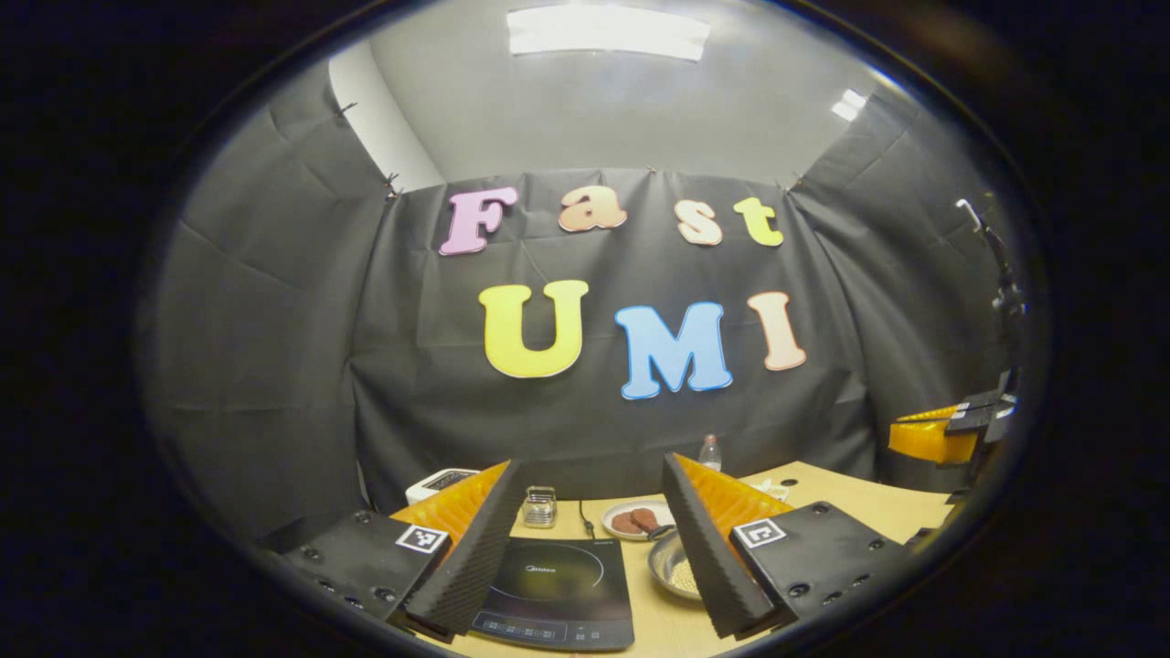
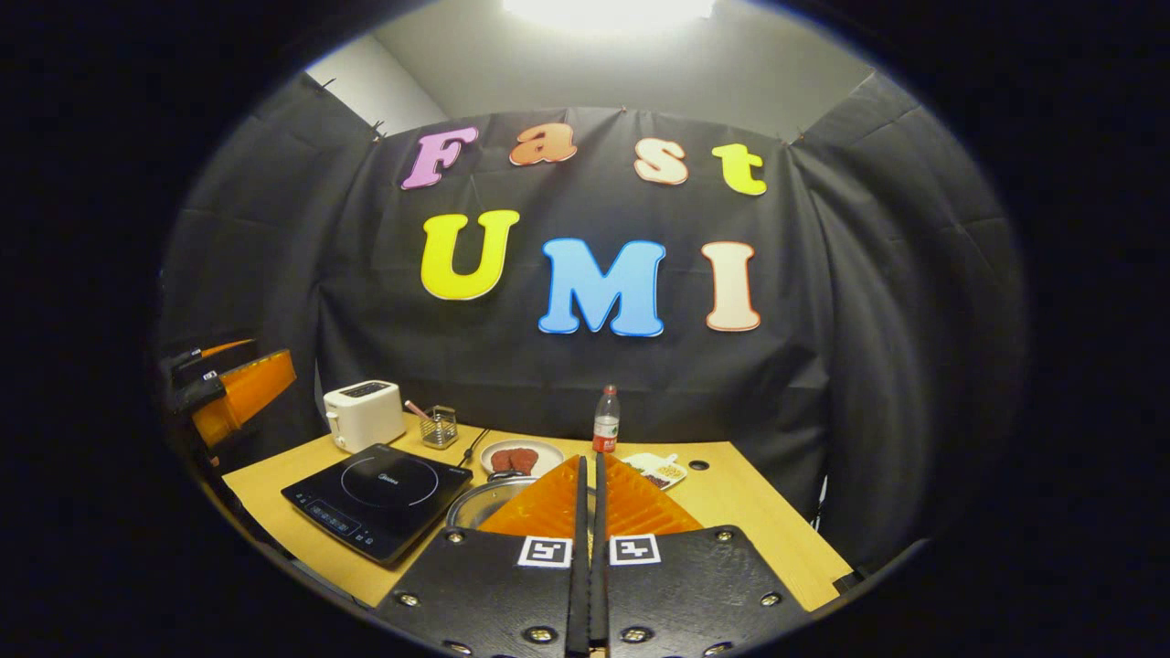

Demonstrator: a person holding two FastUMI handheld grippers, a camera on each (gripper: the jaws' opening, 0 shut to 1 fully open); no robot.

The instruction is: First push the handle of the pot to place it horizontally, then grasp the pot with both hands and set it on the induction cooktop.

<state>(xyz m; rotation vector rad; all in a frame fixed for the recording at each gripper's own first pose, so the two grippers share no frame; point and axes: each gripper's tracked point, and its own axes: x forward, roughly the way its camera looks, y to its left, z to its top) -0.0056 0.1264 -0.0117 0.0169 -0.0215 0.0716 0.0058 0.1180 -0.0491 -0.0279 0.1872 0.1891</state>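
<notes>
Right gripper view: fingers clenched, left gripper released; toaster behind cooktop.

Left gripper held level with its two fingers spread wide, tips toward 12 o'clock; right gripper held level with its fingers pressed together along a single seam, nothing between them; each appears at the other view's edge, at 3 and 9 o'clock
</notes>
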